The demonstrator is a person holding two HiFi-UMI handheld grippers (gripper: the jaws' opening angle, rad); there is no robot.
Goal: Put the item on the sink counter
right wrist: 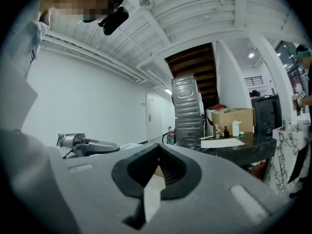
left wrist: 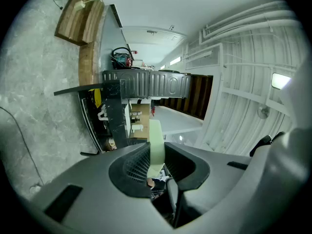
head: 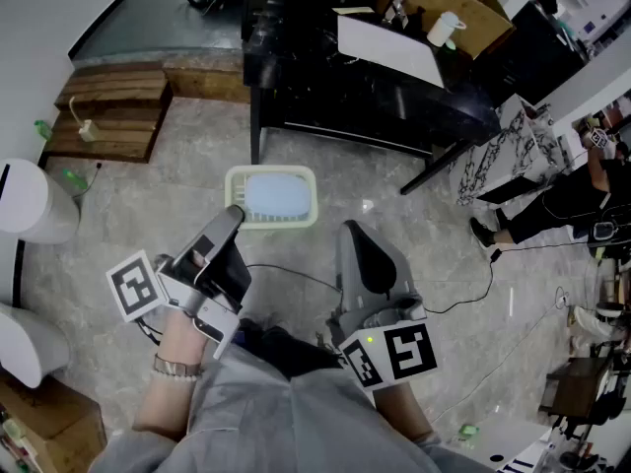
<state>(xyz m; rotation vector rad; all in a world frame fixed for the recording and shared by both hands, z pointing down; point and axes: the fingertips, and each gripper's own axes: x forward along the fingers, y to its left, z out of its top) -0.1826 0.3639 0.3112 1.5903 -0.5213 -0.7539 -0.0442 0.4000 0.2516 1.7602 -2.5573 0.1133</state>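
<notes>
Ahead, a black glossy worktop (head: 325, 87), well apart from the basket. Over the grey stone floor (head: 148, 215), a pale yellow-green rectangular plastic basket (head: 309, 197) with a light blue inside, near rim pinched in the left claw (head: 235, 215). Right claw (head: 353, 233) closed tight, empty, near the basket.

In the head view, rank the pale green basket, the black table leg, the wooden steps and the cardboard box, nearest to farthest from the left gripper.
1. The pale green basket, centre, its rim held by the left gripper.
2. The black table leg, just beyond the basket.
3. The wooden steps, upper left.
4. The cardboard box, top right.
</notes>
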